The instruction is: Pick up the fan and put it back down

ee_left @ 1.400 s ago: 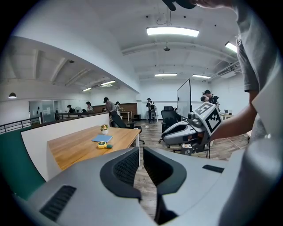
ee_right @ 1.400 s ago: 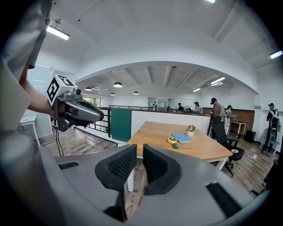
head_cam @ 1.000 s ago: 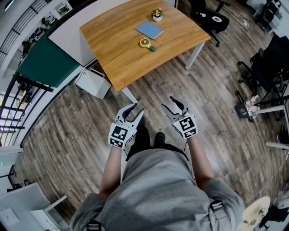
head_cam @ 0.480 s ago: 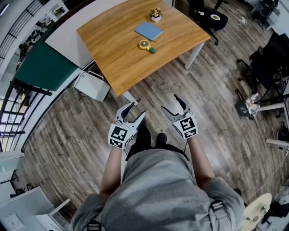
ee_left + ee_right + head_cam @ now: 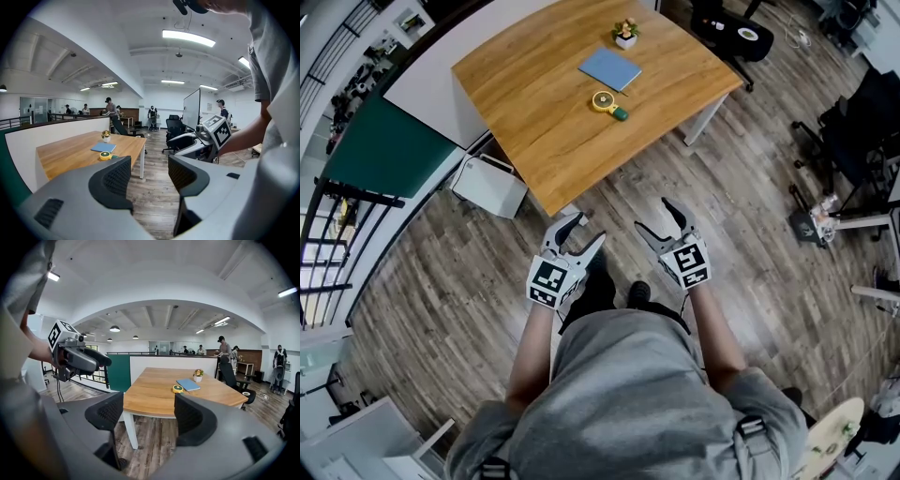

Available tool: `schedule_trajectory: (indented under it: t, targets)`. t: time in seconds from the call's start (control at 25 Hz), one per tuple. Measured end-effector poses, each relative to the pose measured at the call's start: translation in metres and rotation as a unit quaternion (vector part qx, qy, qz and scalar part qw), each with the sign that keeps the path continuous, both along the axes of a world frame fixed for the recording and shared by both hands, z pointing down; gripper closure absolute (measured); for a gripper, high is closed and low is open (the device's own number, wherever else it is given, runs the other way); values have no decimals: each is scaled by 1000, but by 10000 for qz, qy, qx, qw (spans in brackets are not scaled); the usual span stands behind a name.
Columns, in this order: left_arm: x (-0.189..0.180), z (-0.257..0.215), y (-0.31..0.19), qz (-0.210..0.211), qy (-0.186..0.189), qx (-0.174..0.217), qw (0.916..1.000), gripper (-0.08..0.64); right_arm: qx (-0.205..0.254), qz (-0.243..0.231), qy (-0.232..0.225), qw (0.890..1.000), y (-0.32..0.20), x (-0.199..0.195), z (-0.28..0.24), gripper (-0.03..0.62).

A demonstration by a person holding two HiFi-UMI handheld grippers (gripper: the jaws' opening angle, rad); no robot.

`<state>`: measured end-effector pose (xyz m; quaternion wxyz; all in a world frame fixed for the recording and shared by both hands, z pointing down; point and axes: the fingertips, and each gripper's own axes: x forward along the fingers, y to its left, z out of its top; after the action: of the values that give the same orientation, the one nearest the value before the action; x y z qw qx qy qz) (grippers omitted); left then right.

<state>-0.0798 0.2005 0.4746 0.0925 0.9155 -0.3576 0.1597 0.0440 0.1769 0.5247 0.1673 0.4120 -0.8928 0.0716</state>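
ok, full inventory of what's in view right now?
table: 1, light wood, ahead of the person
fan: 1, yellow with green base, on the table
notebook: 1, blue, on the table beyond the fan
potted plant: 1, white pot, far table edge
box: 1, white, on the floor by the table
office chairs: several, black, right of the table
left gripper: 1, grey, jaws just opened, empty
right gripper: 1, grey, jaws just opened, empty
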Motion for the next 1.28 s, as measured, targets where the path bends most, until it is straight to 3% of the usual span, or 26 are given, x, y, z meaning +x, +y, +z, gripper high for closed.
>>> schedule_trajectory:
  t: [0.64,1.28]
  targets:
    - [-39,7,-89,389,62,-121,9992,310,-45,343,-20,9994,-82,-43,-1,245]
    - [-83,9,-133,706,8,-37,9975,310,75,653,14,9978,-123,-86,-2,247]
